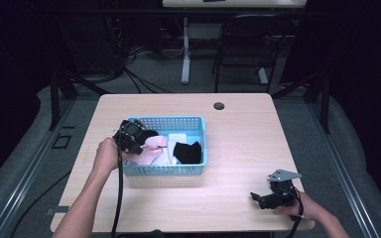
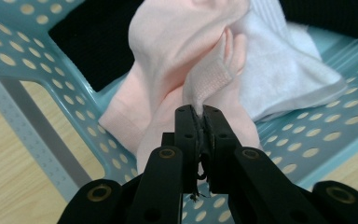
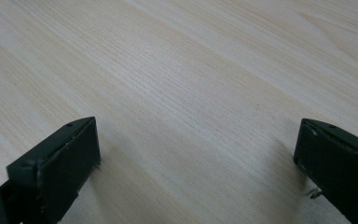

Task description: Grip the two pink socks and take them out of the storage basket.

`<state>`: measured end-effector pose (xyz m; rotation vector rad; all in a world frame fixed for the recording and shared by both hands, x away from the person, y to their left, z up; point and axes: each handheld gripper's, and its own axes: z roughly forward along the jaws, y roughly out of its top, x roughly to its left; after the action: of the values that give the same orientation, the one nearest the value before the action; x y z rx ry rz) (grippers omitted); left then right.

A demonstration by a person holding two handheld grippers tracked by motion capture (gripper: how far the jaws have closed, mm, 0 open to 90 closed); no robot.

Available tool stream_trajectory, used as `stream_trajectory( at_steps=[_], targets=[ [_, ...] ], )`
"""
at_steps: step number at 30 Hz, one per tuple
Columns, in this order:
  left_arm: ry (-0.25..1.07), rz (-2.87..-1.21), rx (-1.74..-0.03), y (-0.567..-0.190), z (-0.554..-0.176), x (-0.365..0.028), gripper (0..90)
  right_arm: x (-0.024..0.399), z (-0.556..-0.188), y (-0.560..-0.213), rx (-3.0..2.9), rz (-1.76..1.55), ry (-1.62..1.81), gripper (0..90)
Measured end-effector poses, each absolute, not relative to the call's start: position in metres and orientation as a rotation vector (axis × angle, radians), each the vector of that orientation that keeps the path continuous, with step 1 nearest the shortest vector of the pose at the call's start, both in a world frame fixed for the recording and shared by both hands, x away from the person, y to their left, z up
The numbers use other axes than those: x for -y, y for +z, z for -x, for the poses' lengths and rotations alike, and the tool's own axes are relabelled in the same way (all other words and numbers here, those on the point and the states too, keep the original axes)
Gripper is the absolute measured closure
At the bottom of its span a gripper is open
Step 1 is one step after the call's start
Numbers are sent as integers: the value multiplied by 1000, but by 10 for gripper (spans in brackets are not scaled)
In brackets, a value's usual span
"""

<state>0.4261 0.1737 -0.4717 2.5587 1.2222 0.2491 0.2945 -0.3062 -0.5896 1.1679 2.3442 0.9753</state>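
Now the left claw pinches a pink sock just ahead of it over the basket, while the right claw gapes above bare worktop.

Pink sock, white cloth, perforated light-blue basket, black tongs.
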Motion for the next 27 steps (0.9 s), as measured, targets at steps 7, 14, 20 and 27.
stream_trajectory(
  at_steps=[7, 14, 20, 27],
  targets=[
    [267, -2557, -1207, -457, -426, -174, 857, 306, -295, -590, -2346, -1167, 975, 0],
    [261, -2560, -1196, -445, -426, -175, 857, 306, -294, -590, -2344, -1167, 975, 0],
    [274, -2552, -1193, -433, -428, -178, 857, 306, -295, -590, -2347, -1166, 976, 0],
    [295, -2536, -1196, -416, -429, -182, 857, 306, -295, -590, -2344, -1168, 976, 0]
  ],
)
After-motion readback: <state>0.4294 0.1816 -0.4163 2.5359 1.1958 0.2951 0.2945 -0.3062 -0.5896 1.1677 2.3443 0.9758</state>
